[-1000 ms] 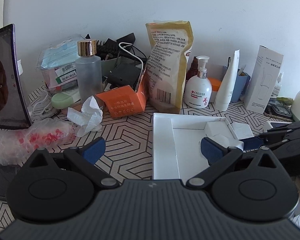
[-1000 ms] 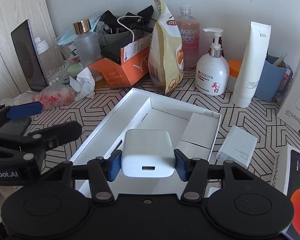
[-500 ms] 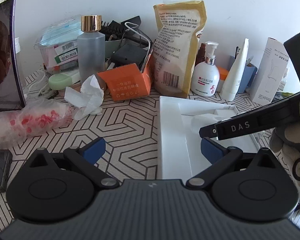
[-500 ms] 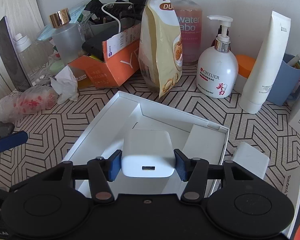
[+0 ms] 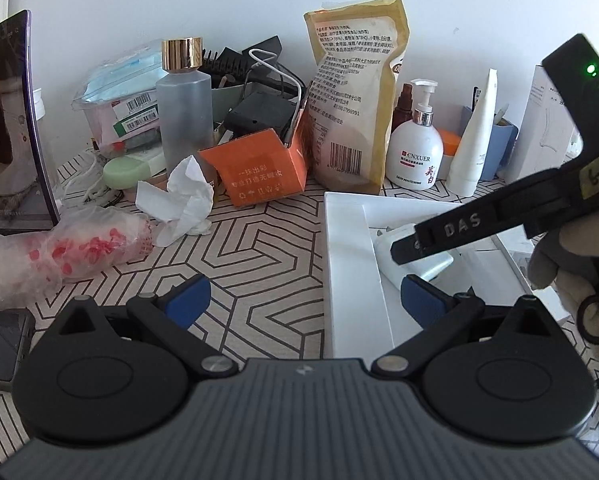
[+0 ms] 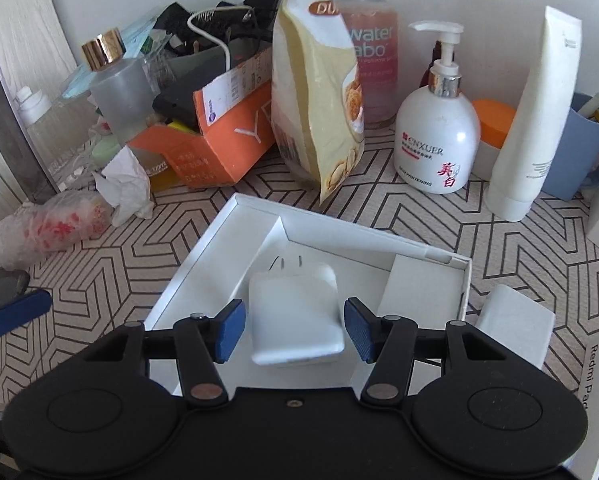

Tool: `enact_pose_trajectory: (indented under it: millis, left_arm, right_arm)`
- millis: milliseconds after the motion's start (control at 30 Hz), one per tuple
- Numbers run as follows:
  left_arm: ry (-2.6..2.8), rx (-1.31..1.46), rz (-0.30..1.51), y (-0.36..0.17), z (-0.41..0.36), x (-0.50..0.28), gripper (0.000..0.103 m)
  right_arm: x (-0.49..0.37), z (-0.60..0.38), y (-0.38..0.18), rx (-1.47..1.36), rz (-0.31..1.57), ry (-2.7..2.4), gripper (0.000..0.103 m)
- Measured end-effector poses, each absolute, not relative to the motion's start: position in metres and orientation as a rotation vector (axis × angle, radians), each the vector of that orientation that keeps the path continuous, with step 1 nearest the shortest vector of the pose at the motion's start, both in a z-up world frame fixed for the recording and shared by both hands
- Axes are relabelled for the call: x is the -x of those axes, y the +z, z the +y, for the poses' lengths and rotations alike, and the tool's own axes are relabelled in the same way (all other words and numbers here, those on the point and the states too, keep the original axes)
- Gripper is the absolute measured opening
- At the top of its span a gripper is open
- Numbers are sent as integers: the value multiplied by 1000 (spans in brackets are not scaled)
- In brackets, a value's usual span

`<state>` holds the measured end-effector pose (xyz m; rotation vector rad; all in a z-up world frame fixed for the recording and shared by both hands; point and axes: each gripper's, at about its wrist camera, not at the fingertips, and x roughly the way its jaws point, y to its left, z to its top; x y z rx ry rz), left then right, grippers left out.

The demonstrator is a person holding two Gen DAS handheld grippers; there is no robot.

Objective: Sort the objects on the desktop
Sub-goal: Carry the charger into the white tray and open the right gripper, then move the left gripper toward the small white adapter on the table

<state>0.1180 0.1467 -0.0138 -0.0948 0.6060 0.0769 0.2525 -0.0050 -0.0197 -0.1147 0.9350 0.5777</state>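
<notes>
A white wall charger (image 6: 295, 316) lies flat in the open white box (image 6: 203, 264), its two prongs pointing toward the far wall. My right gripper (image 6: 295, 328) straddles it. The jaws are opening, and a gap shows between each blue pad and the charger's sides. In the left wrist view one black finger (image 5: 451, 230) of the right gripper reaches over the charger (image 5: 389, 240) inside the box (image 5: 347, 264), held by a gloved hand (image 5: 555, 264). My left gripper (image 5: 305, 298) hovers low over the patterned tabletop at the box's left edge, open with nothing between its fingers.
Along the wall stand an orange carton (image 5: 259, 172), a snack bag (image 5: 351, 92), a pump bottle (image 6: 437, 140), a white tube (image 6: 531, 120) and a blue cup (image 6: 579, 156). A crumpled tissue (image 5: 179, 200) and a plastic bag (image 5: 59, 252) lie left. A small white box (image 6: 515, 328) sits right.
The right gripper moved forward over the white box and sank. Its jaws parted and the charger now rests in the box, prongs showing. The left gripper dropped slightly.
</notes>
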Motion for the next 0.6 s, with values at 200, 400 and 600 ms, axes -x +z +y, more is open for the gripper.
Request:
enact_pose_trajectory:
  millis: [200,400,600]
  left_arm:
    - [62,103,619,-15,143,-119,103]
    - [38,64,631,-12,114,-118,103]
    - [-10,-48,637,-4,59,-116,103]
  right_arm:
    - [-210,-57,20,57,823,559,69]
    - [-148,-123,31,26,750,509,70]
    - [-111,-171,23,-47,707,482,70]
